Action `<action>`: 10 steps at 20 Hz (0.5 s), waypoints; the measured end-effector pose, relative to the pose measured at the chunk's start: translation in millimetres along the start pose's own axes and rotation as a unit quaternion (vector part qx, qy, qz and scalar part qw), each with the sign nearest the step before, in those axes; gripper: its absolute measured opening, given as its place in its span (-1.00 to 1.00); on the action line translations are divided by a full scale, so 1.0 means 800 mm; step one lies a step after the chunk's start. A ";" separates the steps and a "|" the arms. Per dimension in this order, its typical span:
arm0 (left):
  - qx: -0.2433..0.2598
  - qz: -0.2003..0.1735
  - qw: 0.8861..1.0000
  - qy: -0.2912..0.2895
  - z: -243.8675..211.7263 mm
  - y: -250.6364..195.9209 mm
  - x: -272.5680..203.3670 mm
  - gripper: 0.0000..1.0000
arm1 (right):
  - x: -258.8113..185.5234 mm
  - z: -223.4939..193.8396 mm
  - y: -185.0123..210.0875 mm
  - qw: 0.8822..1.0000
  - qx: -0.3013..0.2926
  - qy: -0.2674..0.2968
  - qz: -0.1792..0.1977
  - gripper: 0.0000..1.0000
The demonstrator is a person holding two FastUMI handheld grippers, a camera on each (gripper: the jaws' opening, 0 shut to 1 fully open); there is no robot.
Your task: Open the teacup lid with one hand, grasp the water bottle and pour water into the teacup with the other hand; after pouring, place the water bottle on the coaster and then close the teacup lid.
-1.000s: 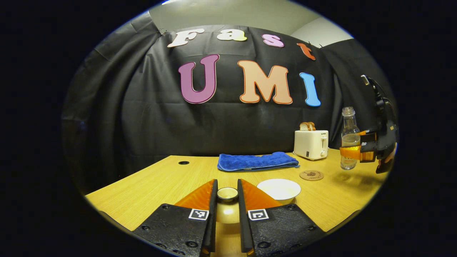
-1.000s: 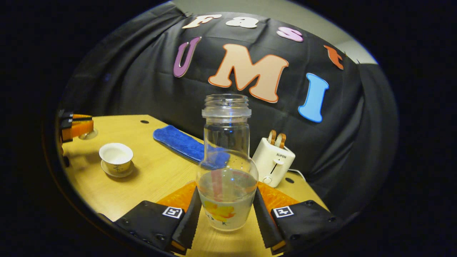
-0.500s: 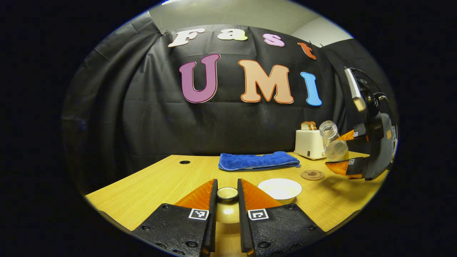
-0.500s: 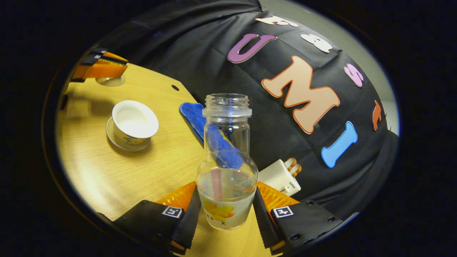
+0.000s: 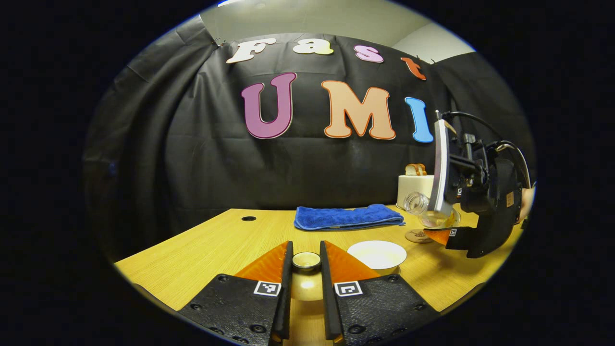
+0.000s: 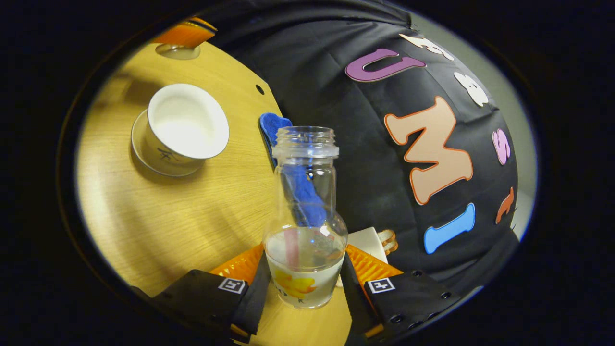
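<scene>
The right gripper [image 6: 303, 288] has its jaws closed on the lower body of the clear glass water bottle [image 6: 304, 226], one on each side, just above the printed base. In the left gripper view the same bottle [image 5: 425, 209] is tipped over with its open mouth pointing toward the white porcelain teacup [image 5: 376, 254], though not yet over it. The cup [image 6: 186, 122] sits uncovered on its small saucer on the pale wooden desk [image 6: 192, 211]. The left gripper [image 5: 306, 283] has its jaws drawn narrow around the knob of the round glazed teacup lid [image 5: 306, 261], held beside the cup.

The bottle is likely smooth, stiff and breakable, and it looks about a third full, so its weight sits low; the grip on the wide lower body suits that, but glass could slip as the tilt grows. The open neck will probably pour fast, so a slow tip is wise. The round cork coaster [image 5: 417, 236] lies behind the cup, near the folded blue cloth [image 5: 347, 216] and white toaster [image 5: 413, 187].
</scene>
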State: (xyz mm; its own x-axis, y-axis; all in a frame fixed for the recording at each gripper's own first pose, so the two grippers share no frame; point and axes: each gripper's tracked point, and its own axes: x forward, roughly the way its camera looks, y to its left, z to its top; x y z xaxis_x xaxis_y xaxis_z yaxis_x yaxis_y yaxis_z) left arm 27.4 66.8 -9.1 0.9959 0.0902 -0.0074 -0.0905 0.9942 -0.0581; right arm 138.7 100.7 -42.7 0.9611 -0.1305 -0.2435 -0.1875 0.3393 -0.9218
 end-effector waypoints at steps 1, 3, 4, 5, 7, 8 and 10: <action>0.000 0.001 1.000 0.000 -0.001 0.001 0.001 -0.48 | 0.002 0.002 -0.001 1.000 -0.015 -0.002 -0.004 0.51; 0.000 0.002 1.000 0.000 0.000 0.001 0.001 -0.48 | 0.003 0.007 -0.001 0.999 -0.043 -0.007 -0.011 0.50; 0.000 0.002 1.000 0.000 0.001 0.001 0.000 -0.49 | 0.003 0.010 -0.001 0.998 -0.055 -0.011 -0.014 0.50; 0.000 0.002 1.000 -0.001 0.000 0.001 0.000 -0.49 | 0.004 0.013 0.000 0.998 -0.067 -0.013 -0.015 0.49; 0.000 0.003 1.000 -0.001 0.000 0.001 0.000 -0.49 | 0.004 0.020 0.000 0.995 -0.093 -0.019 -0.028 0.51; 0.000 0.004 1.000 -0.001 0.001 0.002 0.000 -0.49 | 0.003 0.023 0.002 0.993 -0.108 -0.022 -0.031 0.53; 0.000 0.005 1.000 0.000 0.000 0.003 0.000 -0.49 | 0.003 0.028 0.008 0.990 -0.136 -0.028 -0.035 0.51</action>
State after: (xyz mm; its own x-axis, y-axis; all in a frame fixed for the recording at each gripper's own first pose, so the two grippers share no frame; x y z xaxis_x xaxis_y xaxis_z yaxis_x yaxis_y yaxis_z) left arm 27.1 69.1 -9.5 0.9949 0.1004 -0.0079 -0.1007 0.9932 -0.0582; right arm 144.6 123.1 -42.5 0.9818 -0.0901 -0.1669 -0.1613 0.0671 -0.9846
